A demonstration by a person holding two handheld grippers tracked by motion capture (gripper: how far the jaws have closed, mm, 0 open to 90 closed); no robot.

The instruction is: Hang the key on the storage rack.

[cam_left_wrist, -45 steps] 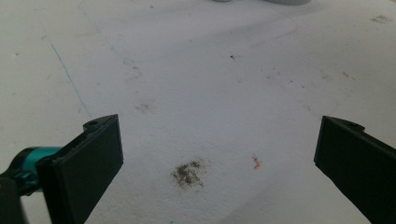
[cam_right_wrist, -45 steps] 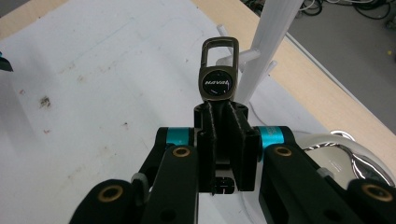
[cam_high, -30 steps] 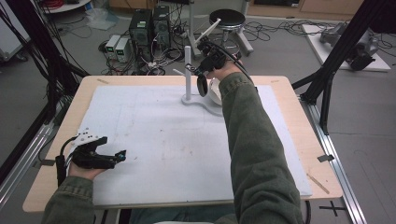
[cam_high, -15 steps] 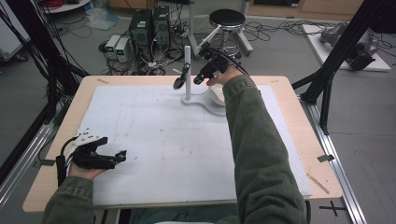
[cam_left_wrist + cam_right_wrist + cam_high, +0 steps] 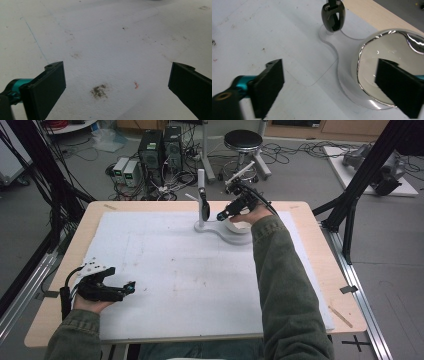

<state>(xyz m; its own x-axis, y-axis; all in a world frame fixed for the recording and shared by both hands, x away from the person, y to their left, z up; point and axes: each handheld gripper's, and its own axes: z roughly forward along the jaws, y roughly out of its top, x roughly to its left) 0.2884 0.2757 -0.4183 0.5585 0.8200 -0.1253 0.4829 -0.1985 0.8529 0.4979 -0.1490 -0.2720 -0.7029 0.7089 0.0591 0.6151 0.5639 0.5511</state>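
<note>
A white stand (image 5: 200, 185) rises from a clear curved base (image 5: 212, 227) at the table's far middle. A black oval piece (image 5: 204, 210) hangs against the post, also seen close up as the black oval piece (image 5: 333, 15). A shiny metal bowl (image 5: 372, 75) sits on the base's wide end. My right gripper (image 5: 223, 213) hovers just right of the post, open, with nothing between its jaws; in the right gripper view the right gripper (image 5: 330, 75) has one jaw in front of the bowl. My left gripper (image 5: 130, 287) rests open at the near left, and the left gripper (image 5: 117, 75) looks onto stained white board.
The white board (image 5: 190, 280) covers most of the wooden table (image 5: 320, 265). A wooden stick (image 5: 340, 316) lies near the right front corner. Black frame posts (image 5: 365, 175) stand at both sides. Computers, cables and a stool (image 5: 242, 142) lie on the floor beyond the far edge.
My right gripper has come down and drawn off to the right of the post. The black piece, near its jaws before, now hangs at the post apart from them. The left gripper stayed put.
</note>
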